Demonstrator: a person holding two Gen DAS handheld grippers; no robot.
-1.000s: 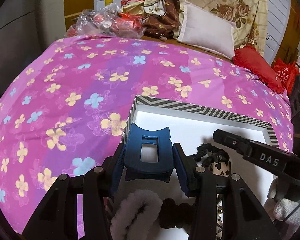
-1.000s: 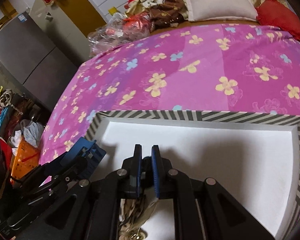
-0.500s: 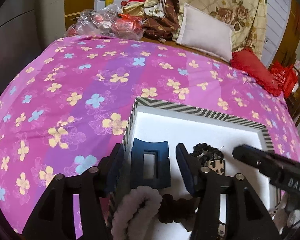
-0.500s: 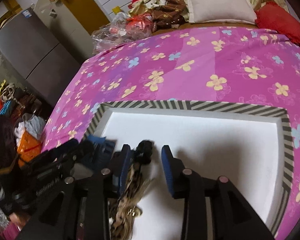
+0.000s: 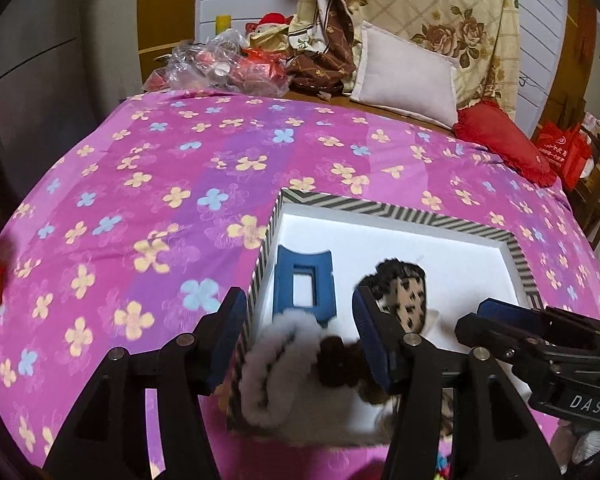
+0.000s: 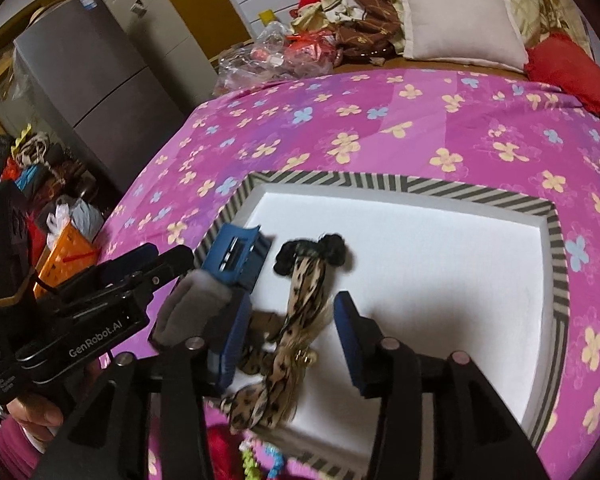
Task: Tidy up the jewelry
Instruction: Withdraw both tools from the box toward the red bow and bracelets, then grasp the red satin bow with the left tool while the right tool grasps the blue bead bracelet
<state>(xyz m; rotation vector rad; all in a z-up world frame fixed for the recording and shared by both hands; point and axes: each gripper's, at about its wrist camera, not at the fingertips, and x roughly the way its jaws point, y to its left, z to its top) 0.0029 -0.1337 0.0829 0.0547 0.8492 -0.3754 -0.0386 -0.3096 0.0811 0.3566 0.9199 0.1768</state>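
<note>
Jewelry sits in the shallow white tray with the black-and-white striped rim (image 6: 416,188) on the pink flowered bedspread (image 5: 140,184): the blue plastic claw clip (image 5: 303,286) lies at the tray's left edge, the leopard-print fabric hair tie with black trim (image 6: 306,300) just beside it, a fluffy grey scrunchie (image 5: 276,364) at the near left corner. Your left gripper (image 5: 300,344) stands wide and empty above the clip. Your right gripper (image 6: 288,344) has just been opening, its jaws apart with the hair tie lying loose between them.

Left tongs (image 5: 300,328) agape; right tongs (image 6: 290,340) just opening (both angled down).
</note>
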